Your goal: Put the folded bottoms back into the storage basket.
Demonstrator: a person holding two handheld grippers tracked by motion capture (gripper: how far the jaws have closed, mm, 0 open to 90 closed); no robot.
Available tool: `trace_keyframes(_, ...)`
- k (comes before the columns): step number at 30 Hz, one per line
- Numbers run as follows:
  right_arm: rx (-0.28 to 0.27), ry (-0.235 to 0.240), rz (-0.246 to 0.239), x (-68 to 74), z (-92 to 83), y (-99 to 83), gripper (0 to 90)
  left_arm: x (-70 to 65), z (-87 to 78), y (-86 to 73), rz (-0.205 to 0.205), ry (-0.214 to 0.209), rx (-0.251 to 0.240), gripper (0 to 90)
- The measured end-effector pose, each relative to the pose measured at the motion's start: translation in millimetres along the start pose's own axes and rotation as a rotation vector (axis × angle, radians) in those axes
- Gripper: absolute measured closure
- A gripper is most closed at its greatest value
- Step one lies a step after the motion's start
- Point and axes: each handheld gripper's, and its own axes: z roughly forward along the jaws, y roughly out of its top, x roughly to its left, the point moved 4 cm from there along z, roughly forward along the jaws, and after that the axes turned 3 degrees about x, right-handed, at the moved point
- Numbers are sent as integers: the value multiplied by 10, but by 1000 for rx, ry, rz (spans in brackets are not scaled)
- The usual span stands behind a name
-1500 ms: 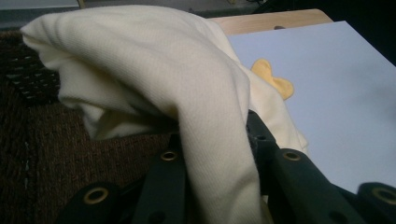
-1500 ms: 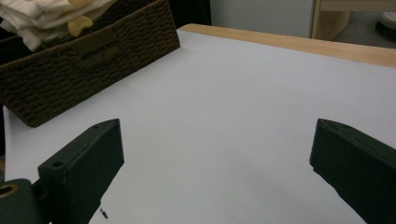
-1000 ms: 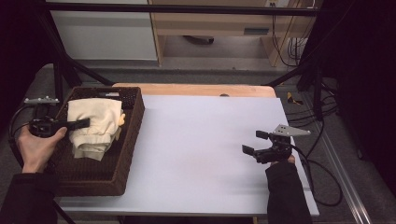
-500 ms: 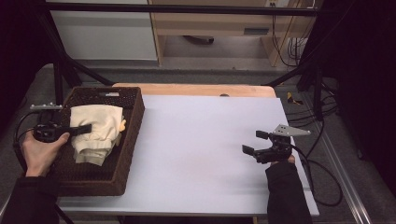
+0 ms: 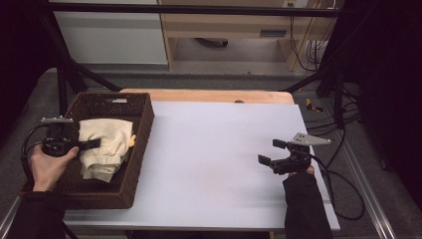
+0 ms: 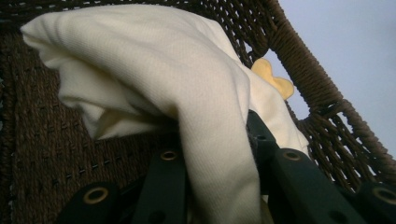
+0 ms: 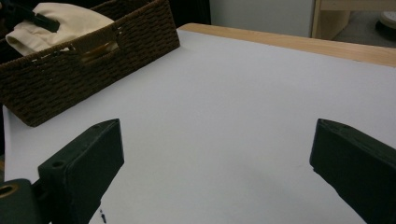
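The left gripper [image 5: 92, 144] is pinching a soft, cream-white folded cloth [image 5: 104, 147] – you can see the fabric squeezed between its two black jaws in the left gripper view, draped over them like a little tent. The cloth [image 6: 163, 79] hangs just in front of the jaws and sits low inside the dark brown woven basket [image 5: 142, 124], whose rim curves right past the gripper. Something small and yellow [image 6: 273, 79] peeks out just behind the cloth, next to the basket wall; I cannot tell what it is.

The right gripper [image 5: 268, 153] is far off to the other side, over the bare white table top [image 5: 214, 149]. Its jaws stand wide apart with nothing between them.

It looks like the step in hand is dealing with the cloth in the basket – either laying it down or picking it up, and the pictures alone do not say which. If it is being put in, the next move would be to let the jaws spread so the cloth drops flat, then pull the gripper straight back so the fabric does not snag. If it is coming out, the gripper needs to lift high enough to clear the rim.
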Motion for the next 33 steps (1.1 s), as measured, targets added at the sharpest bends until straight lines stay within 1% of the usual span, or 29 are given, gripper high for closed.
trace_keyframes(16, -2, 0, 1, 1, -1, 1, 33, 18, 162, -82, 2, -6, 42, 728)
trace_keyframes(25, -2, 0, 0, 0, -2, 1, 33, 46, 201, -108, 4, 12, 55, 725)
trace_keyframes(33, -2, 0, 0, 1, -3, 1, 33, 97, 233, -143, 29, 43, 65, 717)
